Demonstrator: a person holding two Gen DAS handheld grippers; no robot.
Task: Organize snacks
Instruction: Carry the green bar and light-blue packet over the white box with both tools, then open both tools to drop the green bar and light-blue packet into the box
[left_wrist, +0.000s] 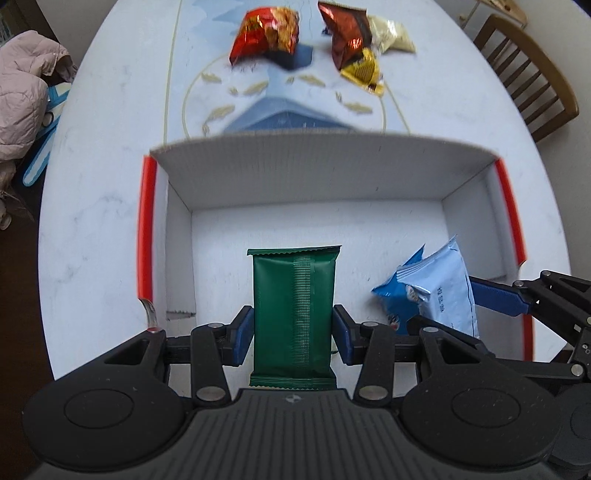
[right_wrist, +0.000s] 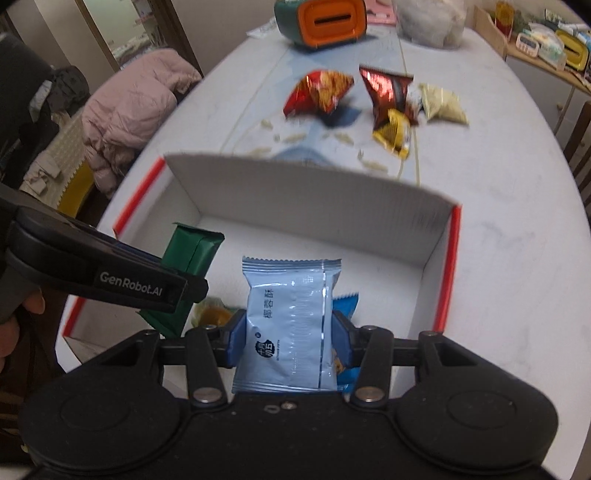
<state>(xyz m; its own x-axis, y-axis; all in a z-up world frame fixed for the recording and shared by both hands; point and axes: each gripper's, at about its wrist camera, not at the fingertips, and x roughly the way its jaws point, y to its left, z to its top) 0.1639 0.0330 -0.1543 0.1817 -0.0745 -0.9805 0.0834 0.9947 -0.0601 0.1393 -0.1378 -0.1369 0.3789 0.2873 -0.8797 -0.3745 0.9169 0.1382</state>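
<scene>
My left gripper (left_wrist: 293, 332) is shut on a dark green snack packet (left_wrist: 293, 314) and holds it over the white cardboard box (left_wrist: 314, 173) with red edges. My right gripper (right_wrist: 288, 336) is shut on a light blue snack packet (right_wrist: 291, 325), also over the box; this packet shows in the left wrist view (left_wrist: 439, 291) too. The green packet shows at the left in the right wrist view (right_wrist: 188, 258). A darker blue packet (right_wrist: 345, 306) and an orange-yellow snack (right_wrist: 212, 314) lie in the box below.
Beyond the box, on the white table (left_wrist: 103, 221), lie a red-orange bag (left_wrist: 266, 33), a dark red foil bag (left_wrist: 345, 33), a yellow packet (left_wrist: 364, 70) and a cream packet (left_wrist: 391, 33). A wooden chair (left_wrist: 532, 81) stands right. An orange-green container (right_wrist: 325, 20) stands far back.
</scene>
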